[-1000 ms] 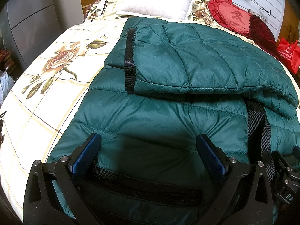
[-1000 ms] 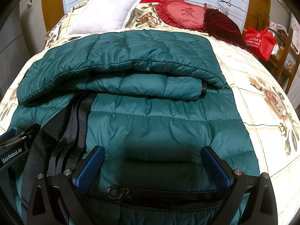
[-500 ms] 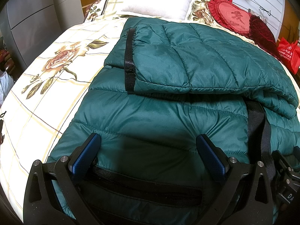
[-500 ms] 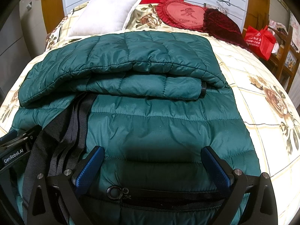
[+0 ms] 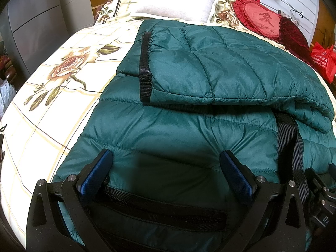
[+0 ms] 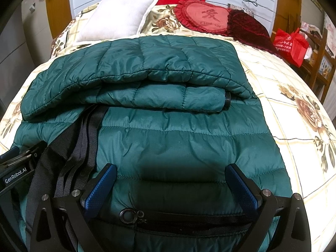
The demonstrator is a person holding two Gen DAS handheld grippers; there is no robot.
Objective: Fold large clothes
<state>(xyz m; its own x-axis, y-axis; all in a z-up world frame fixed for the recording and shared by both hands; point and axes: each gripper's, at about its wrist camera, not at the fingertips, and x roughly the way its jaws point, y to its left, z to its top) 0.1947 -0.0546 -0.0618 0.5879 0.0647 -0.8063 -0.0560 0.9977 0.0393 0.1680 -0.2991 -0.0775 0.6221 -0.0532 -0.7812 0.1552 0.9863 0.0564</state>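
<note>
Green quilted down jacket (image 5: 189,130) lies mid-frame on the floral bed (image 5: 52,96), sleeves already folded across, while the left claw (image 5: 168,176) and right claw (image 6: 172,189), both spread over its near hem, must next pinch it and fold upward.

The jacket (image 6: 180,138) fills the middle of the bed (image 5: 52,113), with folded sleeves stacked as a raised ridge across its far half. Bare bedspread lies open along the left side in the left wrist view and along the right side (image 6: 294,113) in the right wrist view. Black straps (image 6: 79,138) trail over the jacket between the two grippers. At the head, a white pillow (image 6: 117,19) and red cushions (image 6: 210,16) block the way. A red bag (image 6: 290,44) stands off the bed's right edge.
</note>
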